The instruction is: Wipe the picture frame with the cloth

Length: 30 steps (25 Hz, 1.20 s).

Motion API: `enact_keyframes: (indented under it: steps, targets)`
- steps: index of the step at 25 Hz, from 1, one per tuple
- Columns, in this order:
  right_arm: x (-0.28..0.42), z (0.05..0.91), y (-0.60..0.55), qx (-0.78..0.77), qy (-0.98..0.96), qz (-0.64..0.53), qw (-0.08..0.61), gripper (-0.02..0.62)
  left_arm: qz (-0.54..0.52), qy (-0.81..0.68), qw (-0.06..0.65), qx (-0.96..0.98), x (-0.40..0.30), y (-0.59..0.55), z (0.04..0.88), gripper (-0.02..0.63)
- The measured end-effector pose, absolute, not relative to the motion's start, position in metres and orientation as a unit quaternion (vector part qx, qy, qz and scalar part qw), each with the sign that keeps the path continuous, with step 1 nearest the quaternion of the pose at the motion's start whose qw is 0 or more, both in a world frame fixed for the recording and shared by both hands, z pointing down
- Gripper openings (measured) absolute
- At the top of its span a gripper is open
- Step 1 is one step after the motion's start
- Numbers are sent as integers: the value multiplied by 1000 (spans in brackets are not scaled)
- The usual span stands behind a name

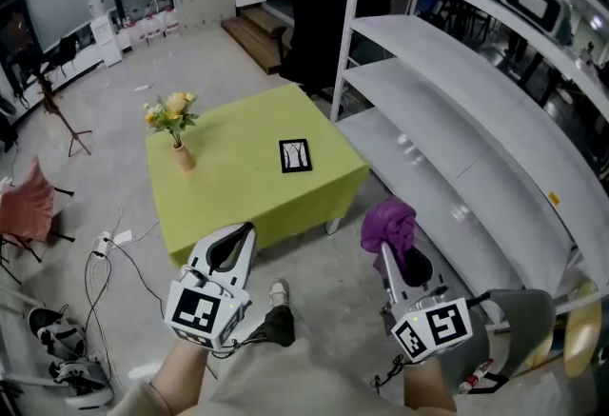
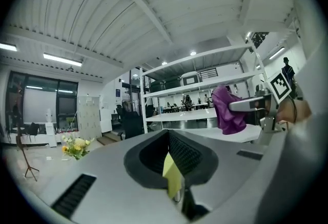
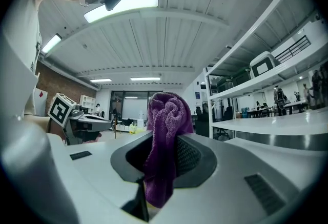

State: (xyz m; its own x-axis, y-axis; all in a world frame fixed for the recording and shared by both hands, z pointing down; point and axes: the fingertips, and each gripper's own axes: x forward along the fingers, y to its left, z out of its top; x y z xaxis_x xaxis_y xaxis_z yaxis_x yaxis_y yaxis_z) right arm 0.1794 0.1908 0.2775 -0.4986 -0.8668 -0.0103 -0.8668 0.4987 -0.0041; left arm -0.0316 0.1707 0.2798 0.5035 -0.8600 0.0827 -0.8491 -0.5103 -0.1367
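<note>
Right hand-held gripper (image 1: 391, 255) clamped on bunched purple cloth (image 1: 388, 222), held over the concrete floor beside white shelving (image 1: 447, 109). Left hand-held gripper (image 1: 245, 231) closed, nothing between the jaws. Black picture frame (image 1: 296, 155) lying flat on yellow-green bench (image 1: 238, 190), well ahead of both, apart from vase of flowers (image 1: 179, 146) near the bench's left corner.

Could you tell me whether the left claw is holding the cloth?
No, the purple cloth is pinched in the right claw; the left claw holds nothing.
</note>
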Motion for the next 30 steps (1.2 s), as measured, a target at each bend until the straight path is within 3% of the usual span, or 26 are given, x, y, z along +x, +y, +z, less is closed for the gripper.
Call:
enact_keyframes:
  steps: [17, 30]
  targets:
    - [101, 305, -76, -492, 867, -41, -68, 84, -113, 442, -1, -890, -69, -83, 311, 8]
    - [53, 361, -207, -431, 885, -94, -148, 86, -147, 441, -58, -883, -80, -180, 370, 8]
